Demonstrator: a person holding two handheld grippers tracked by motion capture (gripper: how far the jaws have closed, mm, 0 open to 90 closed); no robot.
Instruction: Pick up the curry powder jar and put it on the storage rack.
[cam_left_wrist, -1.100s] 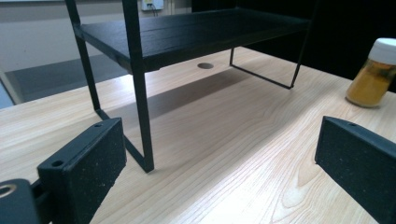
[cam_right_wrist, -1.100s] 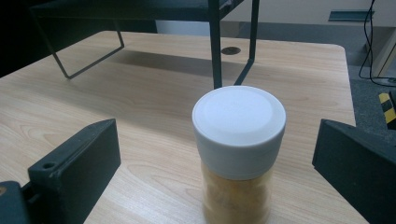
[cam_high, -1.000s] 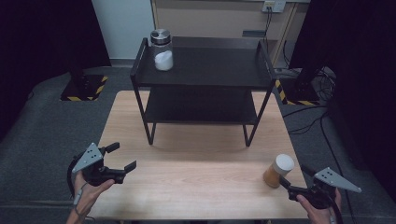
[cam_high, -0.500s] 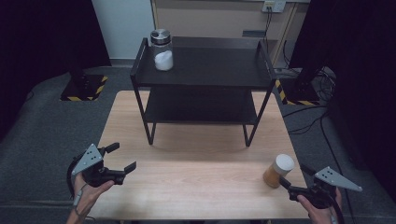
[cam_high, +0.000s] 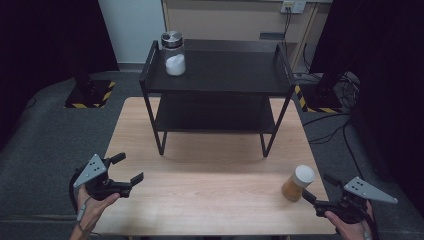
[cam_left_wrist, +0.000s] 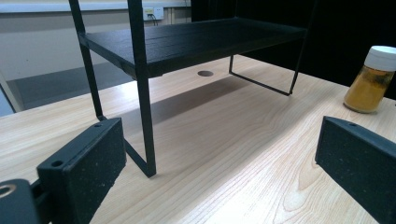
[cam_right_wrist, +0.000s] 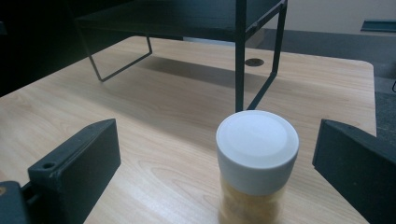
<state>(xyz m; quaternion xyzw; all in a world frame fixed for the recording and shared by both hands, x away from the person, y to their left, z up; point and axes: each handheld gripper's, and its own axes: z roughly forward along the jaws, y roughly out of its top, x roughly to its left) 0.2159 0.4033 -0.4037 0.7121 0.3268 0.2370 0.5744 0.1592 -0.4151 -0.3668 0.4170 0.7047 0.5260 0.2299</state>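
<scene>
Yellow powder fills the small jar (cam_high: 297, 183) with a round white lid, standing upright near the black rack's (cam_high: 215, 75) front right leg. It sits just ahead of the right gripper (cam_high: 320, 189), between its wide-apart jaws but not touching. The left gripper (cam_high: 127, 168), also spread wide, is well apart. The jar looks like smooth plastic, maybe glass.
</scene>
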